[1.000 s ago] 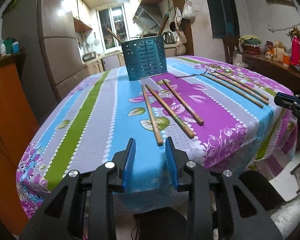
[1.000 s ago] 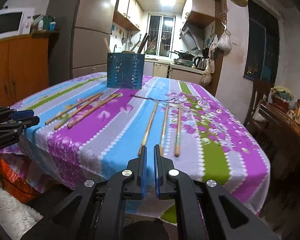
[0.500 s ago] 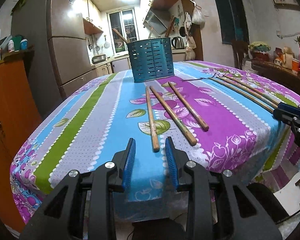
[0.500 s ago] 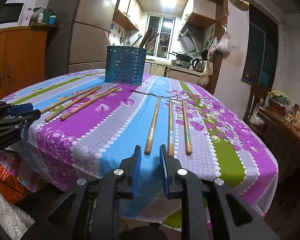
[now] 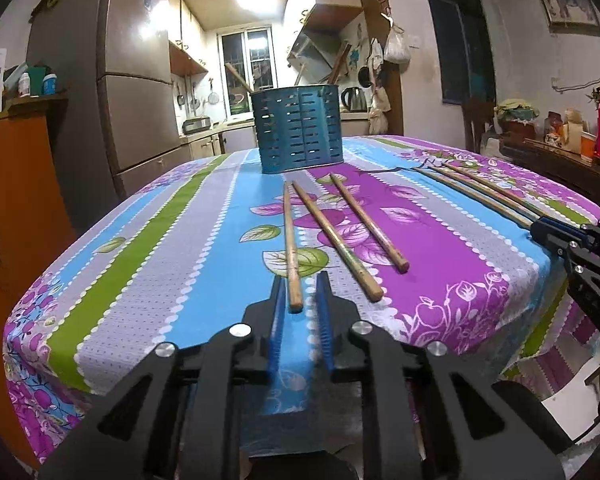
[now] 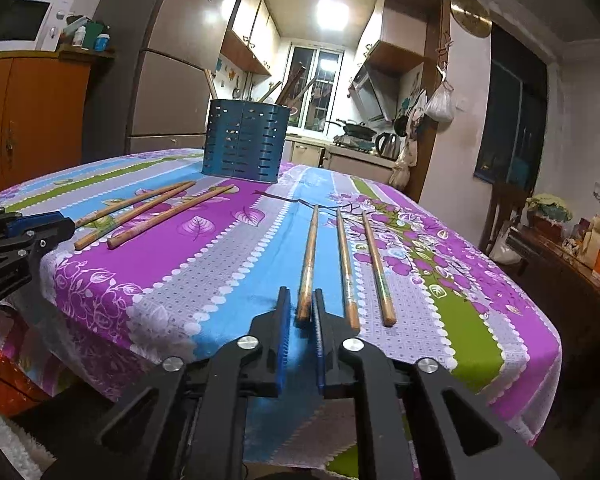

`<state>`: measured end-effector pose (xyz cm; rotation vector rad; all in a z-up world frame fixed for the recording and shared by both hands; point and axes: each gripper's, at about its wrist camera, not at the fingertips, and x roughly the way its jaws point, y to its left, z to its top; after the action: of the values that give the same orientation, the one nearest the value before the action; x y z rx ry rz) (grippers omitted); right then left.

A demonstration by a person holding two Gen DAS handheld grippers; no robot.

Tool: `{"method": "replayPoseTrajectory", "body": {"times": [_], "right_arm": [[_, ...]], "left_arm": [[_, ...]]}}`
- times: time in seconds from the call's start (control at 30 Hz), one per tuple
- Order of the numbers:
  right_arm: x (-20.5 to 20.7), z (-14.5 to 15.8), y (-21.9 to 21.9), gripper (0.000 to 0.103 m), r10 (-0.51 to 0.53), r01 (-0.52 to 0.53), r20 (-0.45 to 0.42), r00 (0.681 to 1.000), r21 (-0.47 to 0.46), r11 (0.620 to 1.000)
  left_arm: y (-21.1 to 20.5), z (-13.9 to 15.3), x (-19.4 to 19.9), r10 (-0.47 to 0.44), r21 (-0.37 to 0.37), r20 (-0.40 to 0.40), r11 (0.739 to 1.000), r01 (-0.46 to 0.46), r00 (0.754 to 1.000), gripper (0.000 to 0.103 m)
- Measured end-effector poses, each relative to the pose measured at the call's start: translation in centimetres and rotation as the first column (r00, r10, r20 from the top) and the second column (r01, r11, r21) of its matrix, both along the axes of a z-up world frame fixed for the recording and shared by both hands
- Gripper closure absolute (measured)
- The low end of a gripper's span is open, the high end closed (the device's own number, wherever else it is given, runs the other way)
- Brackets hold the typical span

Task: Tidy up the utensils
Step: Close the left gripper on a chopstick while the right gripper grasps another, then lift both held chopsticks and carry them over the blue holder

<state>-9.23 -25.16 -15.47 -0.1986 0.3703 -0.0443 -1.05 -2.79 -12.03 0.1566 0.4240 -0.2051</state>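
Left tool (image 5: 299, 296) closing narrow around round wooden chopstick (image 5: 290, 240), lower centre. Right tool (image 6: 302, 307) clamped on blurred bamboo chopstick (image 6: 309, 258). Perforated blue holder (image 6: 245, 145) upper centre.

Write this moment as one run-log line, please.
left gripper closing around left-trio chopstick | right gripper shut on right-trio chopstick | blue holder upright behind

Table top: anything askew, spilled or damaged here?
Nothing spilled or damaged. The blue holder stands upright. Six chopsticks lie loose on the tablecloth in two groups, three left, three right, fanned rather than paired. That matches an unfinished tidy-up.
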Motion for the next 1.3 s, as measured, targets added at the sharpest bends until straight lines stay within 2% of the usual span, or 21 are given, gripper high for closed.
{"method": "replayPoseTrajectory", "body": {"times": [0.1, 0.27, 0.37, 0.5, 0.67, 0.93, 1.3], "right_arm": [[0.1, 0.1, -0.5, 0.095, 0.0, 0.001, -0.011, 1.0, 0.05, 0.999], [0.1, 0.3, -0.4, 0.095, -0.014, 0.015, -0.025, 1.0, 0.064, 0.998], [0.1, 0.8, -0.6, 0.095, -0.011, 0.014, -0.044, 0.999, 0.079, 0.997], [-0.3, 1.4, -0.6, 0.095, -0.01, 0.013, -0.041, 0.999, 0.078, 0.997], [-1.0, 3.1, 0.1, 0.095, 0.012, -0.011, -0.021, 1.0, 0.033, 0.999], [-2.0, 6.9, -0.3, 0.095, 0.039, -0.04, 0.022, 0.999, 0.025, 0.999], [-1.6, 14.7, -1.1, 0.095, 0.116, -0.121, 0.102, 0.988, 0.038, 0.992]], "left_arm": [[0.2, 0.1, 0.0, -0.014, -0.009, -0.001, 1.0, 0.014, 1.0, 0.09], [0.5, 0.3, 0.2, -0.029, -0.018, -0.016, 0.999, 0.028, 0.999, 0.097], [0.8, 0.4, 0.6, -0.034, -0.026, -0.036, 0.999, 0.034, 0.999, 0.097], [0.9, 0.6, 0.5, -0.04, -0.028, -0.049, 0.999, 0.038, 0.998, 0.097], [1.6, 1.4, 0.4, -0.034, -0.046, -0.052, 0.998, 0.031, 0.998, 0.097], [2.8, 4.6, -0.3, -0.026, -0.061, -0.018, 0.998, 0.025, 1.0, 0.098], [5.0, 9.9, 0.7, -0.031, -0.12, -0.052, 0.992, 0.025, 0.998, 0.098]]}}
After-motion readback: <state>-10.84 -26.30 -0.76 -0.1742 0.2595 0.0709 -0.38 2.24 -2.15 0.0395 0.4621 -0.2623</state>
